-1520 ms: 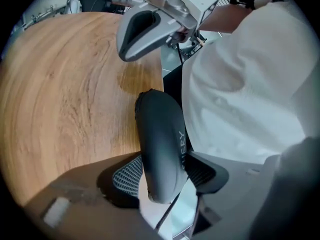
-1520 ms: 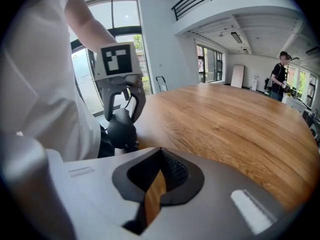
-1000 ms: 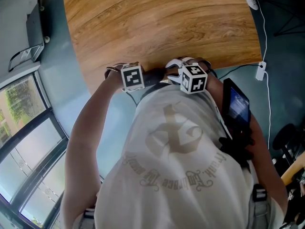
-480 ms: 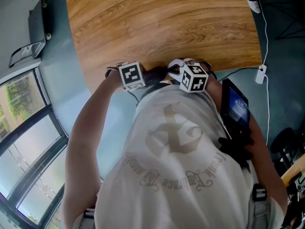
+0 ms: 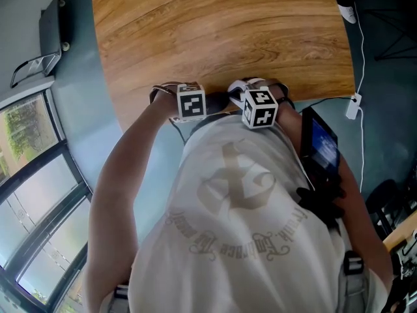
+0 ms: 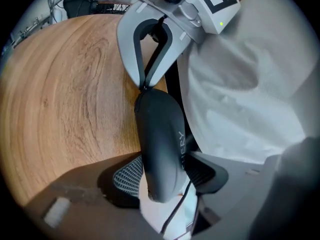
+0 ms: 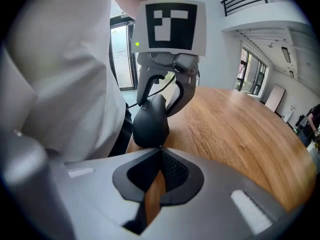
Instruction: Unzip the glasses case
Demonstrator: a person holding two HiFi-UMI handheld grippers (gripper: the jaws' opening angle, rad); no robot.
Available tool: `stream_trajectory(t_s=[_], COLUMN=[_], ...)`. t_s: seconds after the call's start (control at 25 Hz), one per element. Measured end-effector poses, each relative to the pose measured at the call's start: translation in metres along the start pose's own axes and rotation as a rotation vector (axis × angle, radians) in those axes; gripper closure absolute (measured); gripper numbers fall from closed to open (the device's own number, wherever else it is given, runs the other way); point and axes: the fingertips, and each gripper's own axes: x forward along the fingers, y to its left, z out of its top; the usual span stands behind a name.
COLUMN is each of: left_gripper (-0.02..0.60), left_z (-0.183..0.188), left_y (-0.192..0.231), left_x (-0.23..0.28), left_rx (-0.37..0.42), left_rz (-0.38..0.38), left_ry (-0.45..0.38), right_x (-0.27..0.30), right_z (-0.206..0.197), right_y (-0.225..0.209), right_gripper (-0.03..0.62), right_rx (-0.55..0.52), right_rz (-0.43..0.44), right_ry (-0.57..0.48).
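A dark grey glasses case [image 6: 160, 144] hangs over the near edge of the wooden table [image 5: 221, 31], right in front of my white shirt. My left gripper [image 6: 165, 176] is shut on it, one ribbed pad [image 6: 127, 176] against each side of its near end. My right gripper [image 7: 161, 156] is shut, with its tips meeting at the other end of the case [image 7: 150, 124]. I cannot see whether a zipper pull is between them. In the head view only the two marker cubes show, left [image 5: 191, 101] and right [image 5: 262, 107], close together.
My body stands tight against the table's near edge. A dark screen device [image 5: 322, 145] sits at my right forearm. A white cable with an adapter [image 5: 353, 106] lies on the floor to the right. Windows are at the left.
The left marker cube has shifted right, closer to the right cube, and less of the dark case shows between them. The right cube has hardly moved.
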Motion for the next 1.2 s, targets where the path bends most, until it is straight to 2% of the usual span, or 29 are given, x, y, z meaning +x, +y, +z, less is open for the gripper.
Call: stream_trajectory(t_s=[0.2,0.32,0.44,0.56,0.76,0.84,0.96,1.2], left_gripper=[0.305,0.287,0.254,0.25,0.252,0.281,0.302,0.327], left_z=[0.001,0.007,0.014,0.013,0.015,0.015,0.015,0.025], left_y=[0.003,0.013,0.033,0.058,0.08,0.08,0.068,0.044], left_x=[-0.002,-0.006,-0.019,-0.042,-0.094,-0.105,-0.103,-0.084], left_rx=[0.036,0.01,-0.056,-0.172,-0.387,-0.451,-0.508,-0.588], left_rz=[0.011,0.021,0.095,0.207,0.399,0.455,0.488,0.47], left_ry=[0.043,0.009,-0.085,-0.2,-0.47,-0.561,-0.63,-0.725], right_x=[0.002,-0.003,-0.008,-0.016,-0.037,-0.042,-0.049,-0.064], right_z=[0.001,-0.002,-0.01,-0.025,-0.049,-0.058,-0.062,-0.08], right_y=[-0.006,-0.017,-0.03,-0.05,-0.089,-0.104,-0.124,-0.142], right_gripper=[0.586,0.586,0.586,0.586,0.586,0.586,0.586,0.586], right_rx=[-0.054,-0.027,-0.005,0.027,0.145,0.166,0.171,0.179], right_rz=[-0.007,-0.018,-0.041,-0.095,-0.229,-0.258,-0.269,-0.296], right_ry=[0.021,-0.006,-0.011,-0.002,0.004,0.006,0.009,0.043])
